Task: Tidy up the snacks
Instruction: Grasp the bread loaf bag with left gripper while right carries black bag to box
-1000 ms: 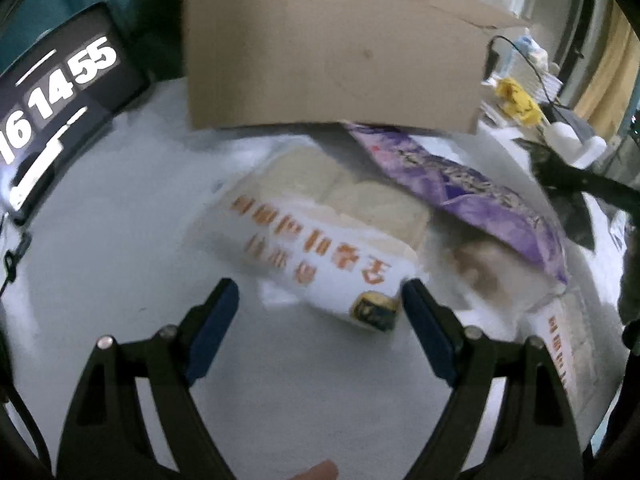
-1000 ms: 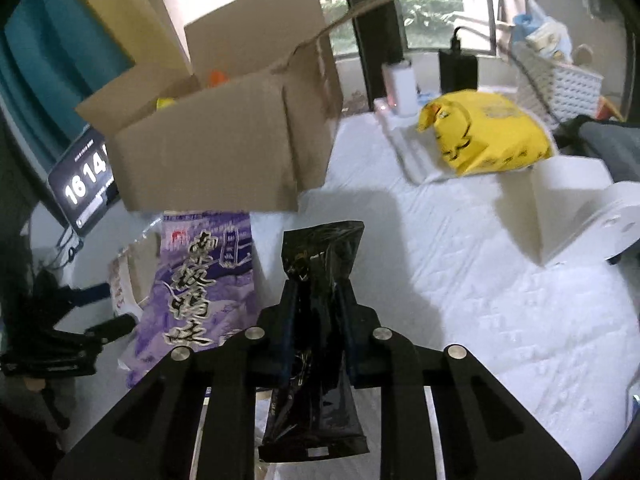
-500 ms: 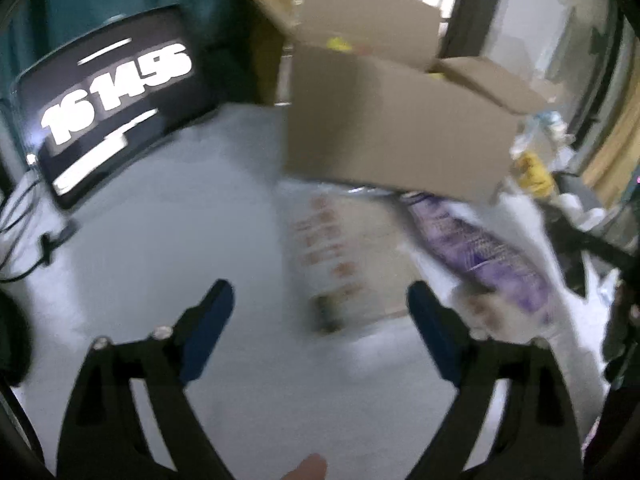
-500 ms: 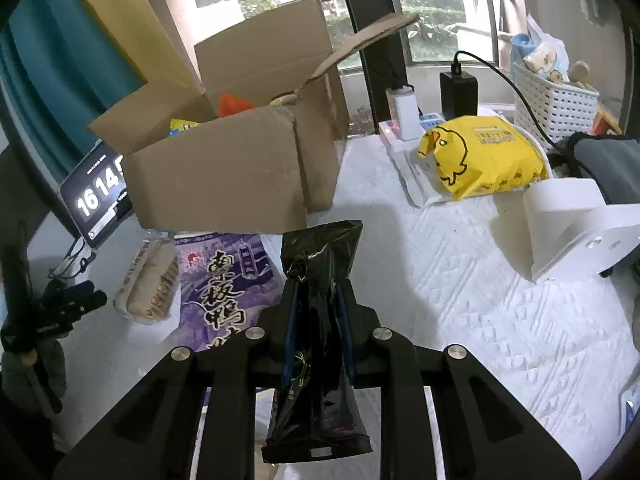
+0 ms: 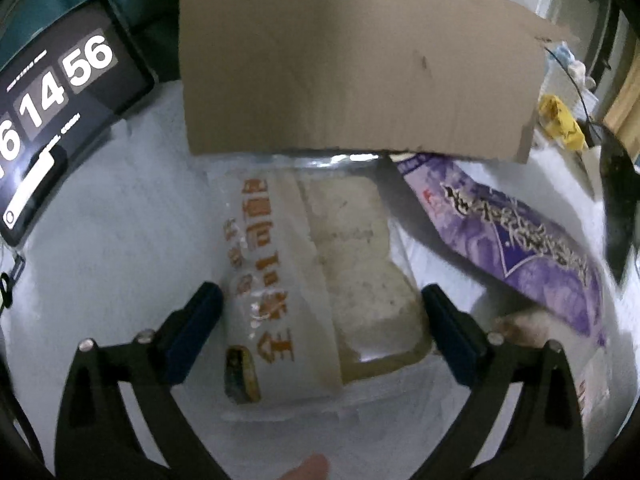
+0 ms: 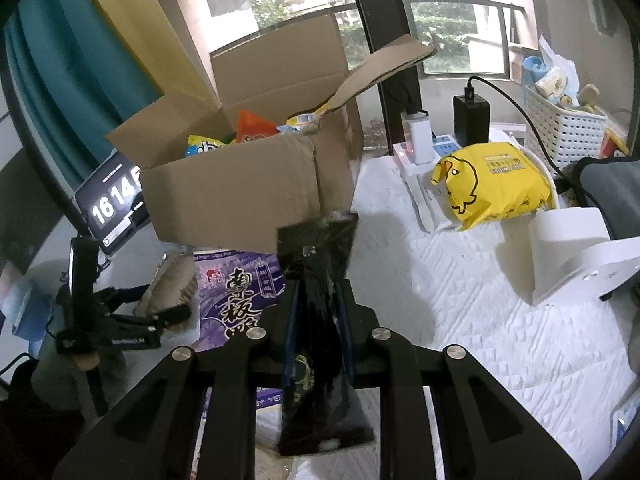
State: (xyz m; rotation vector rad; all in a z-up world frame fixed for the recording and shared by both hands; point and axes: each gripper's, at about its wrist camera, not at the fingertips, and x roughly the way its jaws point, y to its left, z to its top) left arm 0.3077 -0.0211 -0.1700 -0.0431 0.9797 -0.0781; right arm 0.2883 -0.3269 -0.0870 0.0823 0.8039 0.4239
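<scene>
Left wrist view: the left gripper straddles a clear plastic packet of pale bread with orange lettering on a white band, which lies flat on the white table surface just in front of the open brown cardboard box. The jaws have just been opening and stand wide; the blue pads flank the packet on both sides without pressing on it. A purple foil snack bag with white characters lies just to the right, its edge close to the bread packet.

Right wrist view: the right gripper is clamped narrowly on a glossy black foil pouch, held upright above the table, near the box front. The box already holds several bright packets (orange, yellow and blue among them). A yellow bag printed with a duck waits well apart on the right.

The step in hand appears to be the grasp of the bread packet. To do it well, the pads should descend evenly on either side of the loaf and close gently at mid-length, since soft bread will likely crush and slippery film may slide. The right pad should stay clear of the purple bag (an accidental double pick is the chief risk). The black pouch should be kept steady meanwhile.
</scene>
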